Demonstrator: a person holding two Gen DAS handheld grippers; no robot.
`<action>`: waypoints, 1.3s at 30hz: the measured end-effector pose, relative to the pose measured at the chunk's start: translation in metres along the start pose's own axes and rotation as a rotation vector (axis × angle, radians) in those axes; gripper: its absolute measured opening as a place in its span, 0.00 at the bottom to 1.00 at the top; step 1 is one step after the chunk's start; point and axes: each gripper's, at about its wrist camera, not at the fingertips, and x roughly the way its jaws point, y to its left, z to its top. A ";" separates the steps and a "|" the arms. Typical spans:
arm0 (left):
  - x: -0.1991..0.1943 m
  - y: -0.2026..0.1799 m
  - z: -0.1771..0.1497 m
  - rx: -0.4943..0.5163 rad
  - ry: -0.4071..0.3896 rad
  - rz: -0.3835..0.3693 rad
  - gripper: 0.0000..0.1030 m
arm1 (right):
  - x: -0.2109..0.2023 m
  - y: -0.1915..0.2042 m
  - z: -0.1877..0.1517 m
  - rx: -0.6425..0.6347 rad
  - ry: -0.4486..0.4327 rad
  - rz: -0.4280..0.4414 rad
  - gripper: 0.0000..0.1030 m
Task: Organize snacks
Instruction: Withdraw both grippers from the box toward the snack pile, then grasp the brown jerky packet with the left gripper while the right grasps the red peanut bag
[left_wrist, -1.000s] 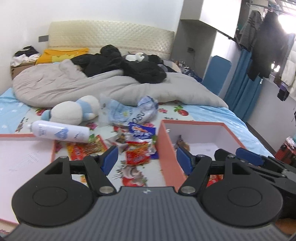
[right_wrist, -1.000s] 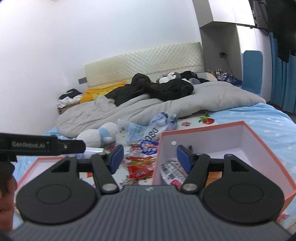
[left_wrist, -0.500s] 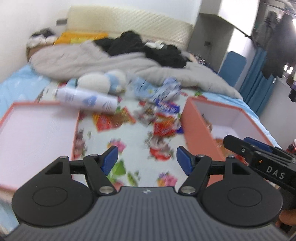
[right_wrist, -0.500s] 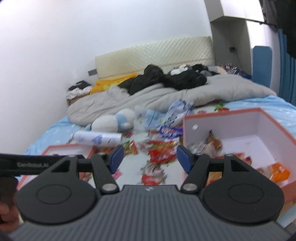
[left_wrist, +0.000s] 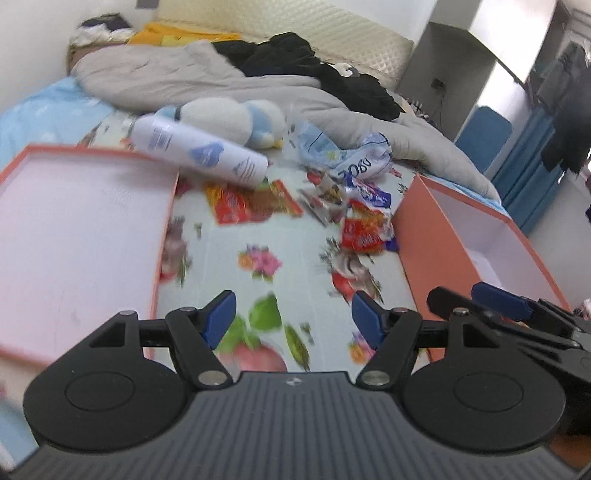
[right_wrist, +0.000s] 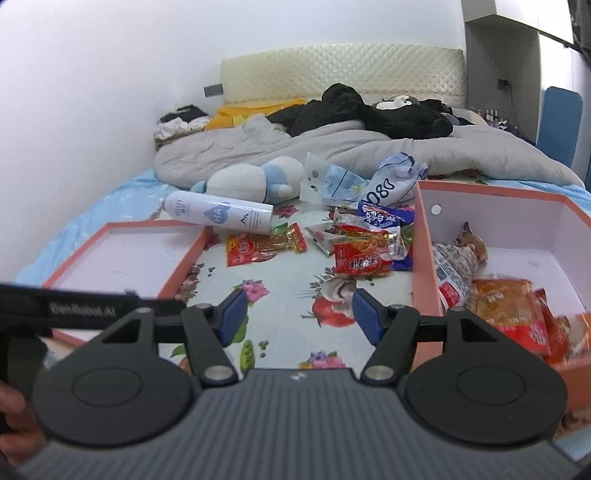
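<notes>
Loose snack packets lie on the flowered sheet between two orange boxes: a red wafer packet (right_wrist: 364, 263), a red-and-orange packet (right_wrist: 264, 246) and a blue packet (right_wrist: 384, 217). The deep orange box (right_wrist: 421, 236) on the right holds several packets (right_wrist: 506, 310). The shallow orange lid (right_wrist: 184, 258) on the left is bare inside. My right gripper (right_wrist: 297, 315) hovers open over the sheet, short of the red wafer packet. My left gripper (left_wrist: 291, 319) also stands open with nothing between its fingers, the red wafer packet (left_wrist: 364, 232) ahead and to its right.
A white spray bottle (right_wrist: 218, 214) lies behind the lid, with a plush toy (right_wrist: 255, 179) and crumpled plastic bags (right_wrist: 391, 181) beyond. A grey quilt (right_wrist: 332, 147) with black clothes covers the far bed. The right gripper's fingers (left_wrist: 495, 299) show at the left view's right edge.
Both grippers have sunk toward the sheet and tilted downward. The snacks and both boxes now sit higher and closer in each view. Neither jaw opening has changed.
</notes>
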 end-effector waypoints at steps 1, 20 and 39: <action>0.006 0.001 0.009 0.015 0.003 -0.001 0.71 | 0.008 0.000 0.006 -0.002 0.005 -0.002 0.63; 0.208 0.024 0.118 -0.091 0.168 0.020 0.71 | 0.182 -0.021 0.027 -0.061 0.103 -0.181 0.63; 0.301 0.005 0.127 0.011 0.188 0.293 0.71 | 0.231 -0.022 -0.002 -0.170 0.137 -0.313 0.49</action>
